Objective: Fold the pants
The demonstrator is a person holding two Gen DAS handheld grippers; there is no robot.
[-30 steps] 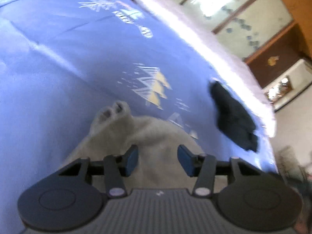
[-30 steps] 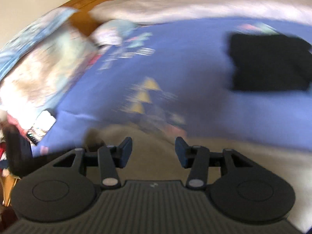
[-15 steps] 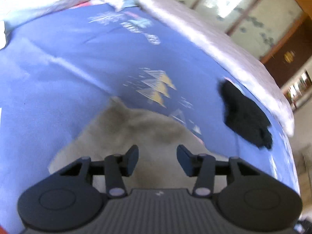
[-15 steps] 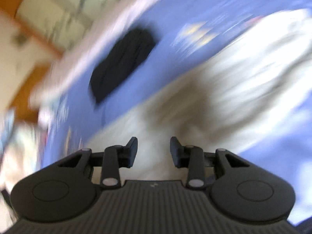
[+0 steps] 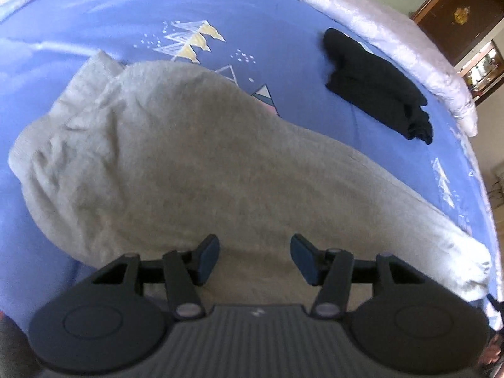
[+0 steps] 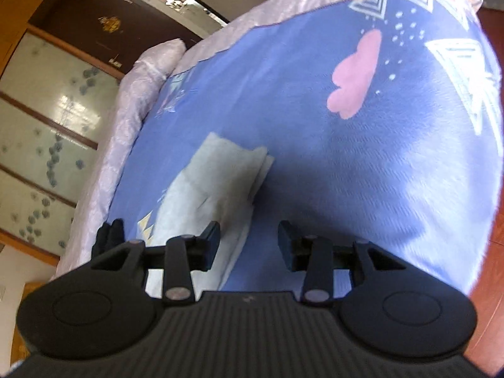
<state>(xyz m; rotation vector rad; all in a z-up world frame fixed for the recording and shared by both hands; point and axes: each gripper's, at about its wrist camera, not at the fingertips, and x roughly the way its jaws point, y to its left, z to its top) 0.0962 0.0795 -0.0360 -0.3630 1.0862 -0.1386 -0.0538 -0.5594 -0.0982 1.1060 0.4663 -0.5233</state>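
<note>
The grey pants (image 5: pixel 195 157) lay spread across the blue bedsheet (image 5: pixel 94 22), directly ahead of and beneath the left gripper (image 5: pixel 254 260). Its fingers (image 5: pixel 208 258) stood apart with nothing between them, grey cloth showing through the gap; whether the tips touched the fabric could not be told. The garment ran from a rumpled, bunched end at the far left to a narrower end at the lower right, near the side edge of the bed.

In the right wrist view, the right gripper (image 6: pixel 249 245) also had its fingers (image 6: pixel 211 244) spread and empty. A pale strip of the pants (image 6: pixel 217 186) lay just ahead of the left finger, its squared end pointing away from the gripper, while the right finger hung over bare sheet.

A black folded garment (image 5: pixel 375 85) rested on the sheet beyond the pants, well apart from them and close to the pinkish quilted border (image 5: pixel 393 28) along the bed's far edge. Bare blue sheet lay open to the far left of the pants and, in the right wrist view, broadly ahead and to the right, out to the bed's edge where the wooden floor (image 6: pixel 491 267) showed.
</note>
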